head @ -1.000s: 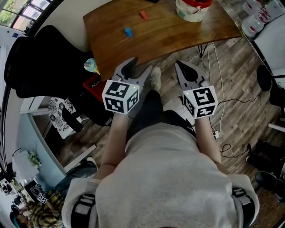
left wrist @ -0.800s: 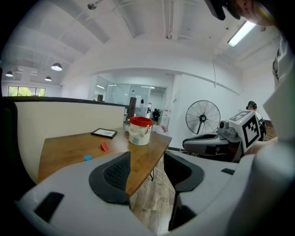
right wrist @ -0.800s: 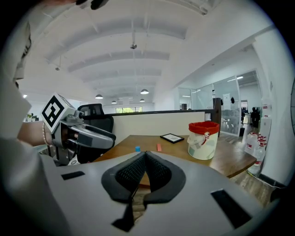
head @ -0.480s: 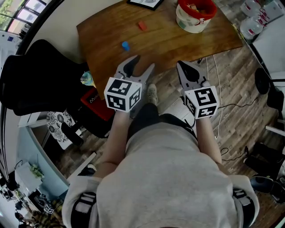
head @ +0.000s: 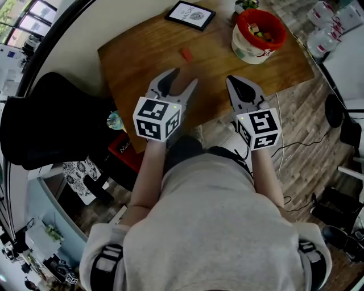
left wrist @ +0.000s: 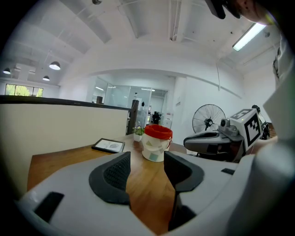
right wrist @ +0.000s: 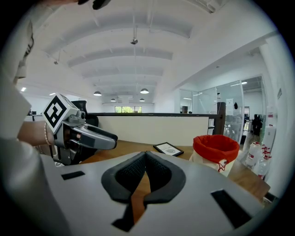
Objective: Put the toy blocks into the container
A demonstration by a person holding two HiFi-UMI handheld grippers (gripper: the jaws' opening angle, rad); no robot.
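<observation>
While both grippers hover over the near edge of the wooden table (head: pixel 142 51), only one loose piece shows on it: a small orange-red block (head: pixel 186 54), lying in the upper middle of the head view, just beyond the left gripper (head: pixel 185 78). That gripper's jaws stand apart with nothing between them; its own view shows only bare tabletop in the gap. The right gripper (head: pixel 232 80) has its jaws pressed together at the tips and carries nothing.

The container (head: pixel 244 51), a pale bucket with a red lining, stands at the upper right of the head view, and a few coloured blocks (head: pixel 259 31) already lie inside it. A framed picture (head: pixel 190 15) lies flat near the table's far edge, to the left of the container.

The block looks like a rigid toy piece, probably light and hard, so it should neither deform nor break under the pads. Its smooth faces may be a little slippery, and being small and low on the wood, it could skid or tip if one jaw touches it first. The safest hold appears to be across its two long flat sides, near the middle, with the jaws coming down on either side evenly. The left gripper, already spread and nearest, seems the better placed for this.
</observation>
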